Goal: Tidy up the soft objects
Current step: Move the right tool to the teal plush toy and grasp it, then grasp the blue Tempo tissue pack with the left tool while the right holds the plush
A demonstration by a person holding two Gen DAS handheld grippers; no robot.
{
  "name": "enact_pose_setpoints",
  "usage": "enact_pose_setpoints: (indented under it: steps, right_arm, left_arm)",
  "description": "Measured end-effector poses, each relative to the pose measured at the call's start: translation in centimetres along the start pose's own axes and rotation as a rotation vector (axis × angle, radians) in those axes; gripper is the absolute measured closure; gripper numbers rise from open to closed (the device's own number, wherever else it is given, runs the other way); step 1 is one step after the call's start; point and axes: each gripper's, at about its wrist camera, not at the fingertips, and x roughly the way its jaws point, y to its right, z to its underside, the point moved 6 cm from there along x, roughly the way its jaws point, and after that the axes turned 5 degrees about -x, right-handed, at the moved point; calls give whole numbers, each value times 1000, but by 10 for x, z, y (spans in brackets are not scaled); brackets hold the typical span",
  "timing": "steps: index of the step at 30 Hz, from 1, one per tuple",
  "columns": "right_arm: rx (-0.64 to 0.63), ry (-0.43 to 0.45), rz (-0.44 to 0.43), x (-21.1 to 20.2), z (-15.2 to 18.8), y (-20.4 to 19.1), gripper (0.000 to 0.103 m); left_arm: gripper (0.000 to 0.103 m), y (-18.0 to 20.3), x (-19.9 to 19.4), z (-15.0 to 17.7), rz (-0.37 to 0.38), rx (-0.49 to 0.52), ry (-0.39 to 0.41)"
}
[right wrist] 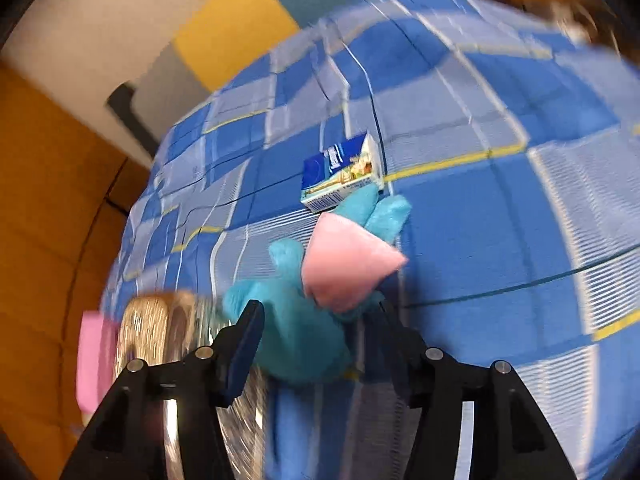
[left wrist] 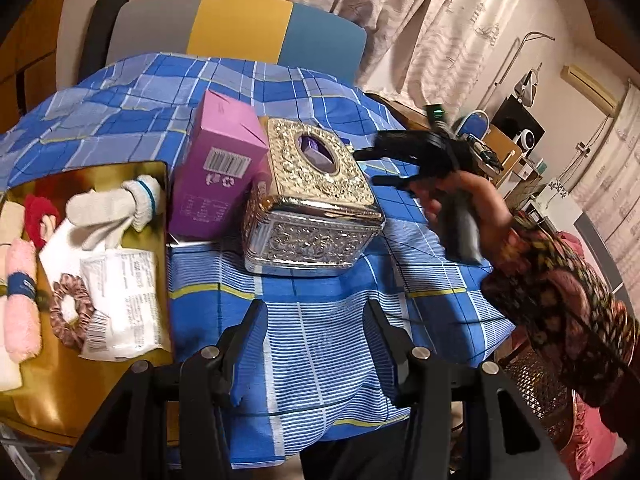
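Left gripper (left wrist: pixel 316 344) spread wide, nothing between the fingers, hovering over the blue checked cloth (left wrist: pixel 320 320) on the counter. Gold tray (left wrist: pixel 100 368) at left already holds soft stuff: white glove (left wrist: pixel 116 208), pink rolled towel (left wrist: pixel 22 300), brown scrunchie (left wrist: pixel 70 316), red fluffy item (left wrist: pixel 40 216), white plastic packet (left wrist: pixel 124 300). Just right of the tray: pink box (left wrist: pixel 218 168), touching or nearly touching the ornate metal tissue box (left wrist: pixel 316 204). Right gripper (left wrist: pixel 384 166) seen from the left wrist view past the tissue box, fingers apart, empty; right hand (left wrist: pixel 468 208) on its handle. Right wrist view is motion-blurred: blue-and-pink plush toy (right wrist: pixel 316 280) lies on the cloth between that gripper's spread fingers, not pinched. Small blue carton (right wrist: pixel 344 174) just beyond the toy, touching it
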Motion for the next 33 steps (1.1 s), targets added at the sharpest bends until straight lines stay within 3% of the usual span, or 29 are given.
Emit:
enact_pose_setpoints:
  steps: [4, 9, 14, 16, 17, 20, 23, 25, 26, 27, 31, 33]
  right_arm:
    - [90, -38, -11, 28, -7, -2, 39]
    - [11, -21, -18, 20, -9, -9, 70]
    - [-37, 11, 52, -12, -4, 9, 77]
    - [-84, 33, 95, -32, -2, 19, 88]
    - [-98, 39, 115, -39, -1, 24, 100]
    - [-141, 56, 153, -60, 5, 43, 100]
    - [-188, 66, 138, -72, 14, 54, 95]
    - [-196, 77, 116, -78, 18, 52, 70]
    - [-206, 90, 126, -80, 19, 50, 46]
    - [-220, 115, 147, -81, 18, 46, 27]
    - [-275, 92, 154, -58, 15, 23, 22]
    - [-295, 53, 259, -35, 13, 23, 22]
  left_arm:
    - [53, -5, -5, -8, -2, -15, 10]
    - [53, -3, -6, -28, -4, -6, 21]
    - [53, 12, -3, -61, 0, 24, 41]
    - [53, 23, -1, -77, 0, 50, 43]
    - [53, 29, 2, -85, -5, 68, 38]
    - [53, 51, 10, -108, 5, 111, 24]
    - [53, 70, 24, -130, 19, 141, -14]
    - [49, 85, 40, -147, 23, 161, -52]
    - [48, 90, 46, -153, 12, 163, -62]
    - [43, 94, 54, -161, 0, 163, -70]
    - [41, 99, 84, -189, 4, 77, -120]
    - [41, 97, 100, -200, 3, 29, -150]
